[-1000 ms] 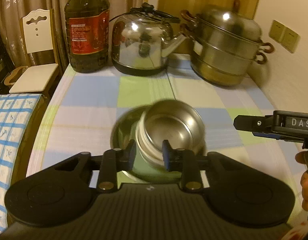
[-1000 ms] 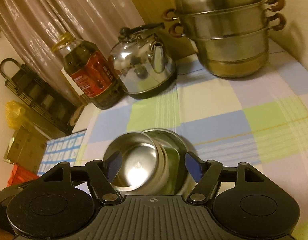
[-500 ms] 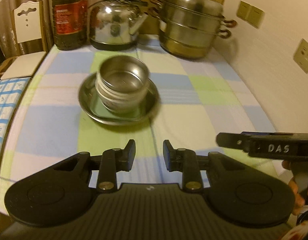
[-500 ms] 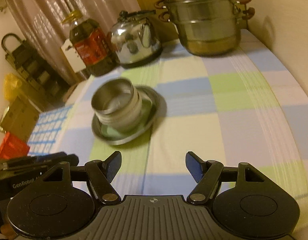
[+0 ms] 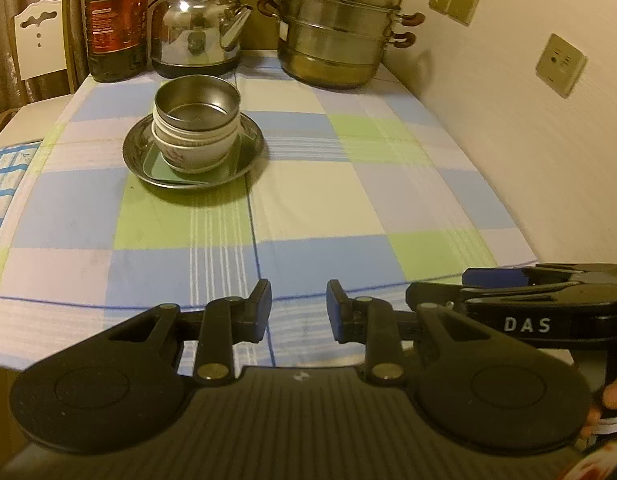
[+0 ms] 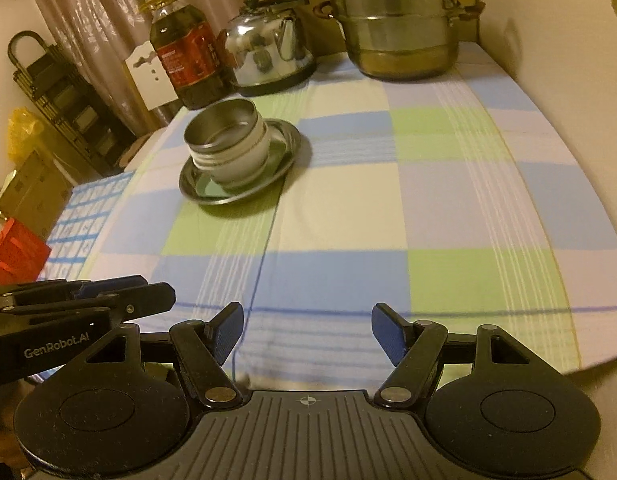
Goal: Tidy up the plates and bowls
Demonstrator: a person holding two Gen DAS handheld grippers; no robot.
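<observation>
A steel bowl (image 5: 196,100) sits on top of stacked white bowls (image 5: 194,146), which stand on a steel plate (image 5: 244,158) on the checked tablecloth. The same stack (image 6: 226,140) and the plate (image 6: 286,140) show in the right wrist view. My left gripper (image 5: 298,306) is open and empty over the table's near edge, far back from the stack. My right gripper (image 6: 307,334) is open wider and empty, also at the near edge. Each gripper shows in the other's view, the right one (image 5: 520,300) at the right, the left one (image 6: 76,304) at the left.
At the back of the table stand an oil bottle (image 5: 115,20), a steel kettle (image 5: 196,36) and a tiered steel steamer pot (image 5: 340,28). A wall with sockets (image 5: 560,64) runs along the right. A white chair (image 5: 38,44) and a shelf rack (image 6: 64,96) stand left.
Both grippers have drawn back from the bowl stack to the table's near edge. The left gripper was closed about the stack's rim a second ago and is off it now. The stack stays on the plate.
</observation>
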